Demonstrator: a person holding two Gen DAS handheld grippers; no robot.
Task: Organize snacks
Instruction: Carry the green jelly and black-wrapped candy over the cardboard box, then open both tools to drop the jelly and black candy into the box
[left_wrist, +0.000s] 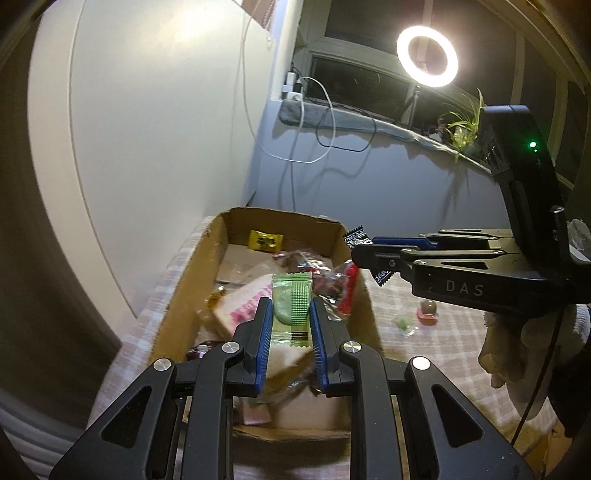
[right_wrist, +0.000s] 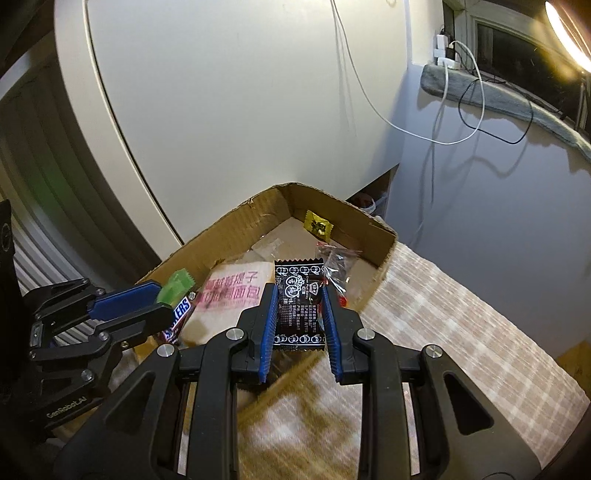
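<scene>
Checked-cloth bench (right_wrist: 461, 317) carrying open cardboard box (left_wrist: 177, 295) against white wall. In box: pink-print bread pack (right_wrist: 236, 295), Snickers bar (right_wrist: 177, 319), clear crinkly wrapper (right_wrist: 338, 266), small yellow candy (left_wrist: 265, 240) at far end. Left gripper (left_wrist: 290, 314) above box, fingers clenched on green wafer packet (left_wrist: 291, 310), held upright. Right gripper (right_wrist: 300, 314) at box's near-right edge, fingers clamped on black sachet (right_wrist: 299, 306). Loose candies (left_wrist: 428, 312) on bench right of box.
</scene>
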